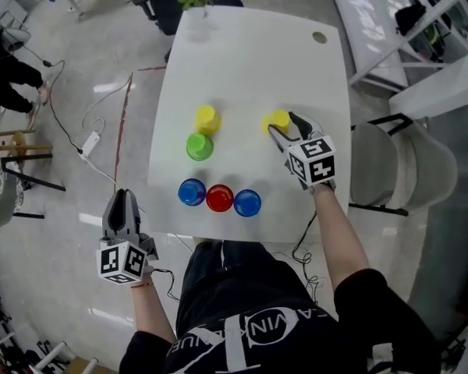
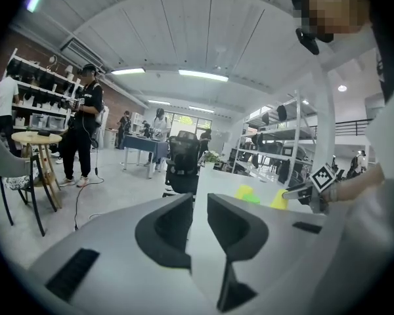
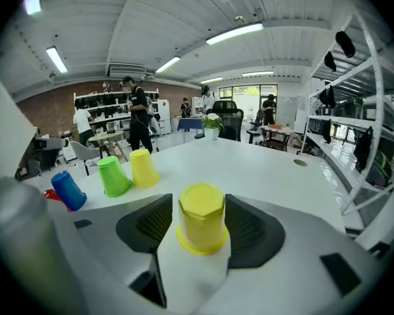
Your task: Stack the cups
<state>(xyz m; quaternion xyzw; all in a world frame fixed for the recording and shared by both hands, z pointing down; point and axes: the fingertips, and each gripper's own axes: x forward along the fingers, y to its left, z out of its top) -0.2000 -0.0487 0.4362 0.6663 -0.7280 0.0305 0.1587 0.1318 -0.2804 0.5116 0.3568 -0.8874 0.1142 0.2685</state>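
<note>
Six plastic cups stand upside down on the white table (image 1: 249, 61). One yellow cup (image 3: 200, 218) stands apart at the right, between the spread jaws of the right gripper (image 1: 285, 127). A second yellow cup (image 1: 207, 118) and a green cup (image 1: 200, 146) stand close together mid-table. Nearest the person, a blue cup (image 1: 192, 192), a red cup (image 1: 220, 198) and another blue cup (image 1: 247, 202) form a tight row.

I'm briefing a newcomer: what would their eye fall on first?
A yellow cup stands upside down between the right hand-held gripper's open jaws, on the table's right side. Left of it sit a second yellow cup and a green cup, with a blue cup, a red cup and a second blue cup in a row nearer the person.
</note>
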